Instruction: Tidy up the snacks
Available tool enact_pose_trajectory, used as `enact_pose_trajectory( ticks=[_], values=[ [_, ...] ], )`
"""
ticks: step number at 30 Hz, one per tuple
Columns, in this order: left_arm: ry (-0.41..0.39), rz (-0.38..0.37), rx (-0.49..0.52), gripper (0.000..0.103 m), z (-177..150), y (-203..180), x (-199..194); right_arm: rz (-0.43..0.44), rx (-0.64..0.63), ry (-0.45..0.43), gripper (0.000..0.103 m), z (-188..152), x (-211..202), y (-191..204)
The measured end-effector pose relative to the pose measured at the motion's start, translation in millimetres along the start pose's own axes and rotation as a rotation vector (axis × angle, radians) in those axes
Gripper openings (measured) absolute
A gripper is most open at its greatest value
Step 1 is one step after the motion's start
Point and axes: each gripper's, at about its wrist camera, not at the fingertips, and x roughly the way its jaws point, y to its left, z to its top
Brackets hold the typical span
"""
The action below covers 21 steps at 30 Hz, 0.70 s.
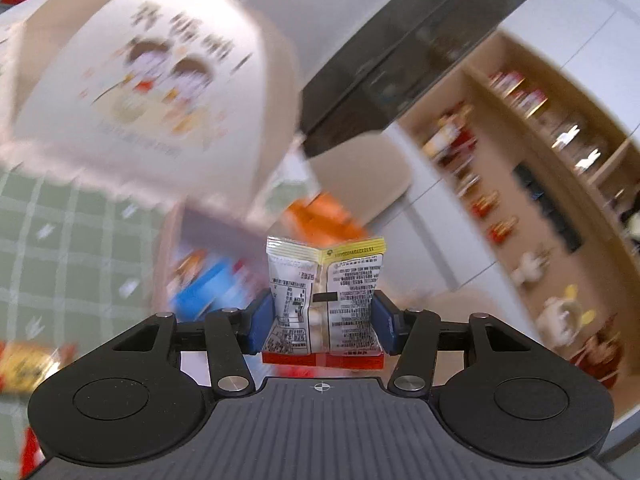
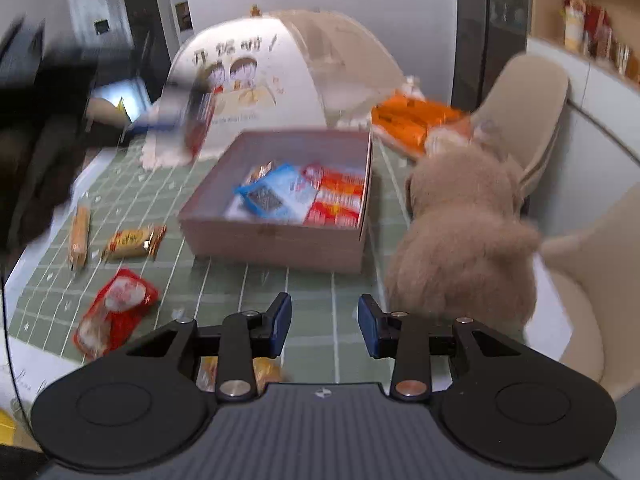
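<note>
Between the blue pads of the left tongs (image 1: 323, 322) sits a small snack packet (image 1: 325, 300), white with black print, a yellow strip at its top edge and a red band at its bottom, clamped on both sides and held upright off the desk. Everything behind it is streaked with blur. At eleven o'clock from the packet looms the domed food cover (image 1: 152, 80) with its cartoon children, and just past the packet are an orange pack and something blue, too smeared to name.

Over on the right wrist view, the right tongs (image 2: 324, 326) stand apart with nothing between them, hovering above the green checked desk (image 2: 312, 292). Dead ahead at twelve o'clock lies the open box (image 2: 276, 236), holding a blue packet (image 2: 272, 194) and red-and-orange packets (image 2: 340, 200). At nine o'clock a red packet (image 2: 114, 312), a gold packet (image 2: 134, 242) and a slim biscuit pack (image 2: 79, 236) lie loose. At two o'clock a beige plush toy (image 2: 460, 240) sits beside the box.
</note>
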Motion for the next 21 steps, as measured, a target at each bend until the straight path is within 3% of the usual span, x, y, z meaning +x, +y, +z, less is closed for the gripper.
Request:
enact_pose_trajectory(
  ticks=[1, 2, 4, 5, 6, 8, 10, 14, 17, 21],
  values=[
    [-0.02, -0.02, 0.004, 0.06, 8.4, -0.5, 6.5, 0.002, 0.007, 0.018, 0.036, -5.8, 1.7, 1.2],
    [-0.024, 0.01, 0.047, 0.06, 10.7, 0.1, 17.0, -0.003, 0.009, 0.034, 0.038, -12.1, 3.6, 3.6],
    [0.105, 0.235, 0.147, 0.055, 7.1, 8.6, 54.9, -0.031, 0.003, 0.072, 0.044, -22.3, 7.5, 9.5],
    [0.15, 0.244, 0.126, 0.055, 1.7, 17.5, 65.7, -0.047, 0.001, 0.086, 0.045, -27.5, 7.6, 12.0],
    [0.16, 0.202, 0.09, 0.055, -3.2, 24.7, 68.3, -0.057, -0.001, 0.089, 0.046, -32.9, 4.9, 13.6],
    [0.145, 0.169, 0.037, 0.055, -14.0, 32.4, 65.6, -0.072, 0.007, 0.088, 0.058, -43.3, -2.4, 12.7],
    [0.136, 0.163, 0.034, 0.055, -21.4, 33.9, 61.2, -0.089, 0.047, 0.103, 0.061, -51.8, -6.1, 6.9],
    [0.136, 0.173, 0.091, 0.055, -40.0, 29.0, 37.1, -0.078, 0.162, 0.143, 0.061, -68.0, -4.8, -4.9],
    [0.184, 0.19, 0.173, 0.055, -68.9, 22.7, 13.5, -0.06, 0.223, 0.158, 0.06, -74.7, 5.1, -7.0],
    [0.254, 0.207, 0.155, 0.055, -104.7, 29.4, -10.2, -0.048, 0.208, 0.19, 0.06, -71.7, 31.2, 5.9]
  ],
)
